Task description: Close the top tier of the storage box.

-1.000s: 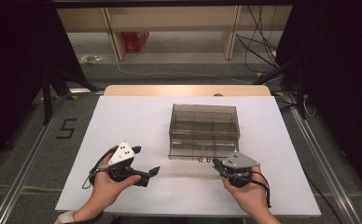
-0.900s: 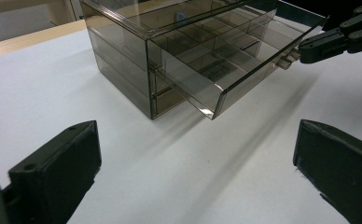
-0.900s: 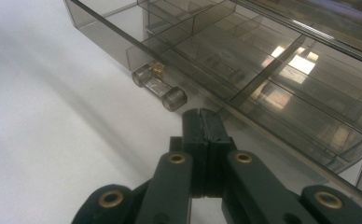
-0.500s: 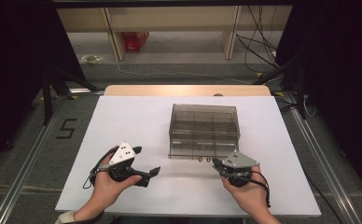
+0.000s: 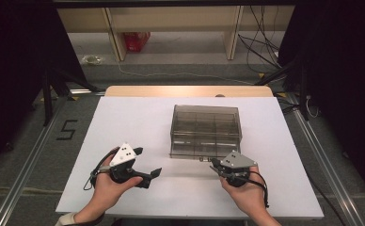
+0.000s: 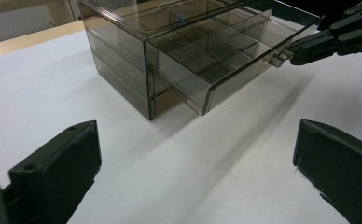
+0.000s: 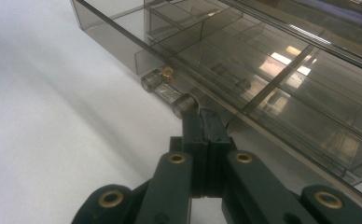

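A smoky clear drawer box (image 5: 206, 129) stands mid-table on the white sheet. One drawer (image 6: 226, 60) is slid partly out toward me, its divided cells bare. My right gripper (image 5: 213, 163) is shut, and its tips rest against the end of the drawer's clear handle (image 7: 167, 91); nothing shows between the jaws. The left gripper view also has that right gripper (image 6: 293, 50) at the handle (image 6: 276, 57). My left gripper (image 5: 146, 162) lies left of the box, open, its two pads (image 6: 62, 172) wide apart over bare table.
The white table sheet (image 5: 124, 122) has free room left, right and in front of the box. Its near edge runs just below my hands. Beyond the far wooden edge (image 5: 171, 91) lie floor, cables (image 5: 260, 42) and a red object (image 5: 136, 40).
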A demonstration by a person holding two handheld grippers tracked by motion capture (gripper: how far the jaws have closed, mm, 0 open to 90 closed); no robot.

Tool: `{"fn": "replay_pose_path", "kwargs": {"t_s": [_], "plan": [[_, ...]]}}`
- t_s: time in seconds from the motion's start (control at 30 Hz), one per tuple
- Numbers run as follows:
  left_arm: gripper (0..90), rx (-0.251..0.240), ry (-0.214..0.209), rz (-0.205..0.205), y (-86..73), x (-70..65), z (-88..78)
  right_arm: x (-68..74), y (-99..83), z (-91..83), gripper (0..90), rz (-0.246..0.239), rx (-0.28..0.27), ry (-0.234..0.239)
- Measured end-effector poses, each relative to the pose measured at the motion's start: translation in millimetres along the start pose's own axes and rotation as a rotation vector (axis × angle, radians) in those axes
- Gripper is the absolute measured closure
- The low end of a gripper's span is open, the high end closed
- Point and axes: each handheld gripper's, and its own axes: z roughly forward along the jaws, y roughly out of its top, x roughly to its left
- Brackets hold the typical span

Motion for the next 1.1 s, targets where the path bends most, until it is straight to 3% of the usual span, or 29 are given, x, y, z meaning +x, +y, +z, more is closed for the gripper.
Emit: {"fn": "replay_pose_path", "kwargs": {"t_s": [1.1], "plan": [[0.7,0.001,-0.007,0.007,0.5,-1.9,0.3,-0.6,3.7,5.8,90.0,0.021,-0.015,-0.029]]}}
